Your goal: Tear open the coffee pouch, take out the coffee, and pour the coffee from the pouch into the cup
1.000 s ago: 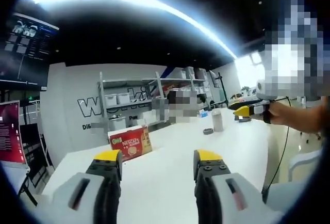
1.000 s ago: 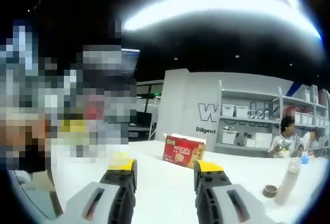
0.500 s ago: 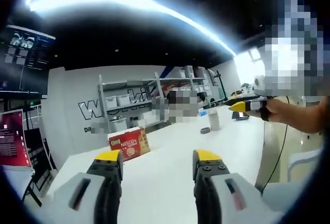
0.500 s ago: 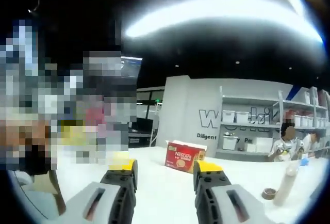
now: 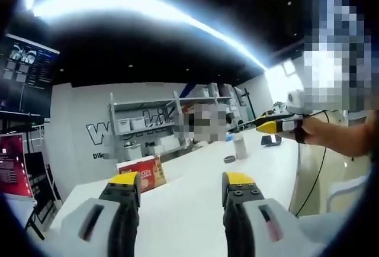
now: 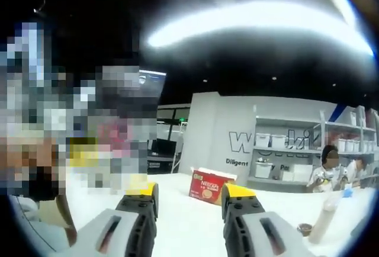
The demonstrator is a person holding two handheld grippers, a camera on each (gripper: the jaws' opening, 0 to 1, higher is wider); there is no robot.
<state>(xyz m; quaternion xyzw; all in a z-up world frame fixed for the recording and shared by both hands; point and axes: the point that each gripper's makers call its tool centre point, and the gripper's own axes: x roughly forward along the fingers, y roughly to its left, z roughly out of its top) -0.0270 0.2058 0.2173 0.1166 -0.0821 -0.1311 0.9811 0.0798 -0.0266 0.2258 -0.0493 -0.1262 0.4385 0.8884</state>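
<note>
A red Nescafe coffee box (image 5: 142,174) stands on the white table (image 5: 189,209), beyond my left gripper (image 5: 180,187). That gripper is open, its yellow-tipped jaws well apart with nothing between them. From the right gripper view the same box (image 6: 207,187) sits just past my right gripper (image 6: 189,196), which is open and empty too. A tall white container (image 5: 240,147) stands further along the table, with a small dark ring (image 5: 229,159) beside it. In the left gripper view the right gripper (image 5: 273,126) hangs above the table at the right, held in a person's hand.
Grey shelves with white bins (image 6: 278,150) line the far wall under large lettering. People sit at the back right (image 6: 328,171). The tall white container (image 6: 323,221) and the dark ring (image 6: 304,229) stand near the table's right end. A dark screen (image 5: 26,70) hangs at upper left.
Both views have tilted up a little, so the box and table sit lower in the picture. Both grippers stay open and empty.
</note>
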